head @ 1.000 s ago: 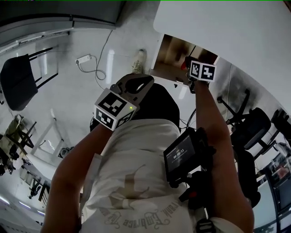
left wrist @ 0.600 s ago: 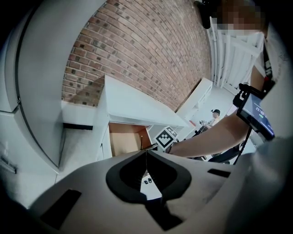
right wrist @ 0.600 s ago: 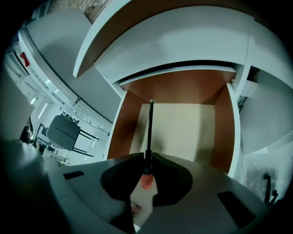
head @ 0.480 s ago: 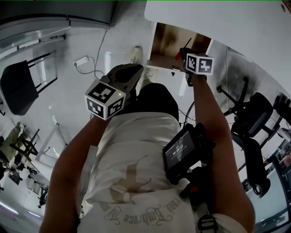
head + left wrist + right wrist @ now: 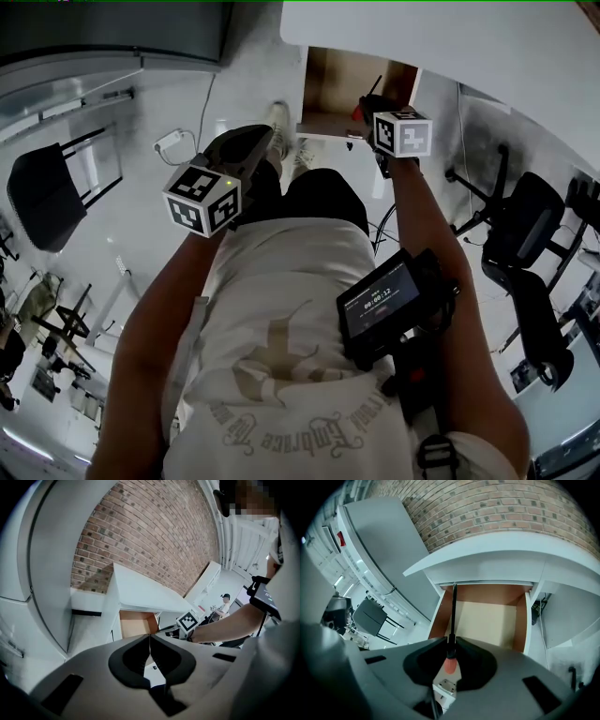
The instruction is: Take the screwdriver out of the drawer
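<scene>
Gripping the screwdriver (image 5: 453,616) where its black shaft meets the orange handle, the right gripper (image 5: 451,641) is clenched on it in front of the open drawer (image 5: 487,620), whose floor looks bare. The shaft's tip points toward the front edge of the desk (image 5: 497,555) top. Lifting too steeply could knock the tip on that edge and twist the tool in so narrow a grasp. The left gripper (image 5: 150,641) hangs closed and empty, well apart.
</scene>
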